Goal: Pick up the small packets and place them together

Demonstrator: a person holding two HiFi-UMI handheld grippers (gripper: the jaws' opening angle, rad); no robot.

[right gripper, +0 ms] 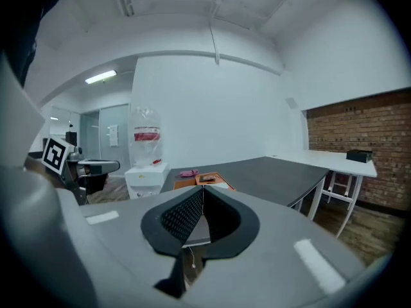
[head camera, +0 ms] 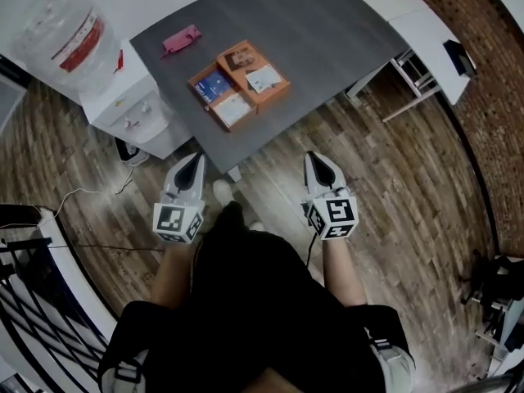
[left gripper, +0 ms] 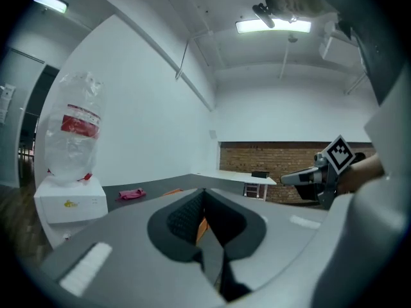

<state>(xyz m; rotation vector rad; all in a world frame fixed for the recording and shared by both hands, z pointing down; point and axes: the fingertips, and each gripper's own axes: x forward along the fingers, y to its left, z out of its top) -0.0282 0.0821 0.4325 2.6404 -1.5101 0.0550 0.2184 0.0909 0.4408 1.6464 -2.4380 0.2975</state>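
Water dispenser (head camera: 124, 109) stands beside table (head camera: 327, 35) holding orange packets (head camera: 240, 84)

- Two orange packets (head camera: 253, 74)
- One pink packet (head camera: 181, 39)
- One table (head camera: 327, 31)
- One water bottle (head camera: 59, 28)
- One white dispenser (head camera: 131, 109)
- Two grippers: left gripper (head camera: 193, 162), right gripper (head camera: 318, 160)

Orange packets (head camera: 246, 64), pink pouch (head camera: 181, 39), dark grey table (head camera: 327, 31).
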